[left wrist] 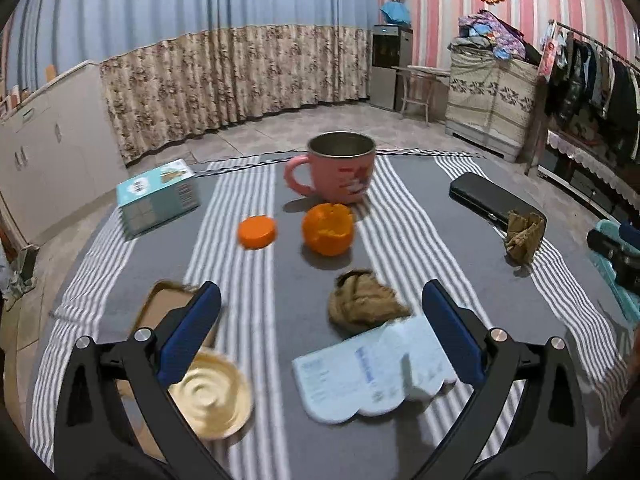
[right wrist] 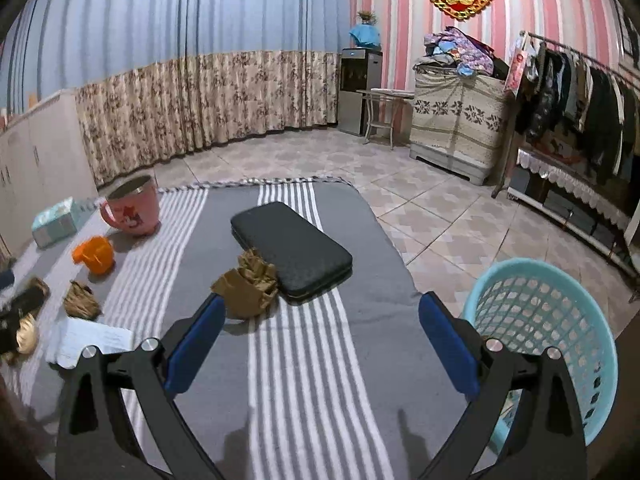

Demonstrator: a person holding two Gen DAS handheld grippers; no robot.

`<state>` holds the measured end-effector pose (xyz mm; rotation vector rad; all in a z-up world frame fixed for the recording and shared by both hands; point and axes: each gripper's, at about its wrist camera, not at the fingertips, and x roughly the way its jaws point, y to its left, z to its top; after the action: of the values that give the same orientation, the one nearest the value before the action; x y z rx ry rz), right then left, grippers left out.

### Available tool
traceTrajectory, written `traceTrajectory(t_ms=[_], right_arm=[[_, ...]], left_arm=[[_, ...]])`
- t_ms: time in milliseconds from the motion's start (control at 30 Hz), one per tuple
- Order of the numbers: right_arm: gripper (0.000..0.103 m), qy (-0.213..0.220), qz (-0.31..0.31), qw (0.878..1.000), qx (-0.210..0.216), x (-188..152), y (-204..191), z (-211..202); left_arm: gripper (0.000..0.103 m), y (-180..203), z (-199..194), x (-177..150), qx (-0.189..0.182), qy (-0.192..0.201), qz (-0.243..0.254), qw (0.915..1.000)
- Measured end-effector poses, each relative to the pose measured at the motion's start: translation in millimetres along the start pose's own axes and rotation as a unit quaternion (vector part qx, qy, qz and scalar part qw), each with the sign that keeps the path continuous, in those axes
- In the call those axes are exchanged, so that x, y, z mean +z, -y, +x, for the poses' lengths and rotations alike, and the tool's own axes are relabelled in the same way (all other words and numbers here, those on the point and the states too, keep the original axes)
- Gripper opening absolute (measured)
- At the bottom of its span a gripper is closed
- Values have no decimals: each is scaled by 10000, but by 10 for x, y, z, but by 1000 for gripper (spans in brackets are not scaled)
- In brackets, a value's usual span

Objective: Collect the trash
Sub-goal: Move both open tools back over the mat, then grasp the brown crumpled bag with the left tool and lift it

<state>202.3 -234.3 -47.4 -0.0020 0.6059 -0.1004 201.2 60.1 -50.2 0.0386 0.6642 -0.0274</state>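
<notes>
My left gripper (left wrist: pixel 320 304) is open above the striped cloth. Between its fingers lie a crumpled brown paper ball (left wrist: pixel 362 304) and a pale blue wrapper (left wrist: pixel 376 372). Beyond them sit a hollow orange peel (left wrist: pixel 328 229) and a smaller peel piece (left wrist: pixel 257 232). A gold foil lid (left wrist: pixel 212 394) and a gold tray (left wrist: pixel 160 312) lie by the left finger. My right gripper (right wrist: pixel 320 312) is open, with a crumpled brown paper (right wrist: pixel 248 288) near its left finger. A teal mesh basket (right wrist: pixel 544 344) stands on the floor at the right.
A pink mug (left wrist: pixel 334 168) stands at the far side of the table. A teal box (left wrist: pixel 158 198) sits far left and a black case (right wrist: pixel 292 250) lies on the right part. The table's right edge (right wrist: pixel 400 256) drops to tiled floor beside the basket.
</notes>
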Motion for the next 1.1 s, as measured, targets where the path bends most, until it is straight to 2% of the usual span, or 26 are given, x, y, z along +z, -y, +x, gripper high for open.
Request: traceTrajectory(t_ms=[133, 300, 400, 467, 533, 700, 900, 1100], right_arm=[[95, -102, -43, 9999, 50, -14, 9, 51], [95, -210, -137, 9996, 103, -34, -26, 126], [95, -293, -191, 9992, 183, -45, -77, 187], [95, -396, -211, 9987, 242, -47, -121, 238], [95, -445, -195, 9983, 312, -49, -148, 267], [95, -502, -233, 9978, 362, -60, -231, 297], [95, -549, -183, 9974, 420, -4, -280, 361], [95, -822, -10, 9955, 476, 112, -406, 661]], left_arm=[[93, 133, 206, 47, -75, -193, 105, 9997], [84, 220, 473, -3, -160, -667, 112, 9976], [75, 225, 564, -39, -240, -887, 70, 9957], [61, 201, 585, -43, -369, -957, -3, 9947], [54, 181, 600, -43, -493, -1002, -64, 9937], [51, 158, 585, -42, -527, -961, -114, 9939], [51, 63, 434, 84, -418, -578, -120, 9974], [51, -40, 260, 256, -126, -144, 14, 9998]])
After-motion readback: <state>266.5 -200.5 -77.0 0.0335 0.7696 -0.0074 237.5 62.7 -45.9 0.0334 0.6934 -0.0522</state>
